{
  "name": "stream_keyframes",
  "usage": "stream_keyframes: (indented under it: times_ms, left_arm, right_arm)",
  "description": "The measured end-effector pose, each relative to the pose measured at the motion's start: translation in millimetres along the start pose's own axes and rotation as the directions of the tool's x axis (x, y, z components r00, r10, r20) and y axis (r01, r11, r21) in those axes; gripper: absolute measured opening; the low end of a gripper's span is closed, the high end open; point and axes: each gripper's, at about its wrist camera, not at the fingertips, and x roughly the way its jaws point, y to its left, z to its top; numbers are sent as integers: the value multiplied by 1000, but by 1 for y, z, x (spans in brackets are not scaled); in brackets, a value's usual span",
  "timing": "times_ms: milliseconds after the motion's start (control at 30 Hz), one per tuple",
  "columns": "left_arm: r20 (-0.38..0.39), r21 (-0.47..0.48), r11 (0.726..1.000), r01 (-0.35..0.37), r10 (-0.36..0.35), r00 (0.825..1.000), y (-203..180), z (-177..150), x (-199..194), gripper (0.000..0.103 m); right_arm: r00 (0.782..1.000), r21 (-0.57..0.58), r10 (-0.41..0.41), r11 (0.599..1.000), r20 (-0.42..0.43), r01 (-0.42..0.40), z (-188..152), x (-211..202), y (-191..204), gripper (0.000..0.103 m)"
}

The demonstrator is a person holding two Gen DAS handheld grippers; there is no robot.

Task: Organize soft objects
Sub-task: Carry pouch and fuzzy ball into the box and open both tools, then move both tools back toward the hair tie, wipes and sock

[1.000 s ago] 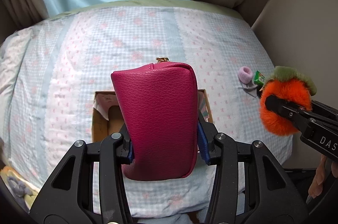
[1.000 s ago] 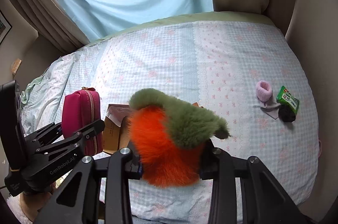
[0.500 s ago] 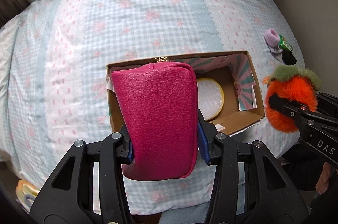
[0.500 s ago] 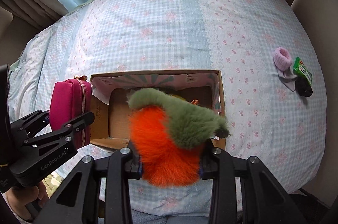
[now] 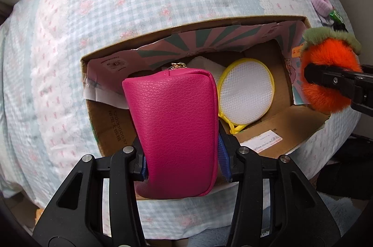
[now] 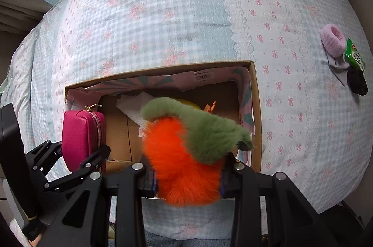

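My left gripper [image 5: 184,160] is shut on a magenta leather pouch [image 5: 174,130] with a gold zip, held above the left half of an open cardboard box [image 5: 209,22]; the pouch also shows in the right wrist view [image 6: 81,139]. My right gripper [image 6: 187,181] is shut on a fluffy orange plush with a green top [image 6: 186,153], held over the box's [image 6: 255,107] near right corner; the plush also shows in the left wrist view [image 5: 328,74]. Inside the box lie a round white mesh pad with a yellow rim [image 5: 247,93] and a white cloth [image 5: 205,64].
The box sits on a bed with a blue-and-pink checked cover [image 6: 186,14]. At the bed's right edge lie a pink scrunchie [image 6: 332,39], a green packet [image 6: 354,57], a black item [image 6: 356,80] and a grey cloth piece [image 6: 338,66].
Both grippers have tipped downward and moved in over the box with their loads. The box now fills the middle of both views and its inside shows.
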Motion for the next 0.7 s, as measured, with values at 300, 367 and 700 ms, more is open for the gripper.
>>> stream_keyframes:
  times_ms: [300, 367, 700]
  left_arm:
    - [24, 33, 999, 40, -41, 999, -9, 17, -2, 103]
    - [4, 26, 999, 38, -38, 999, -7, 15, 4, 103]
    - [27, -17, 999, 45, -45, 999, -3, 7, 2, 103]
  right_arm:
    - [996, 115, 89, 989, 10, -89, 22, 9, -19, 103]
    - [996, 131, 91, 987, 23, -93, 22, 7, -22, 103]
    - [993, 80, 86, 993, 82, -92, 11, -12, -16, 103]
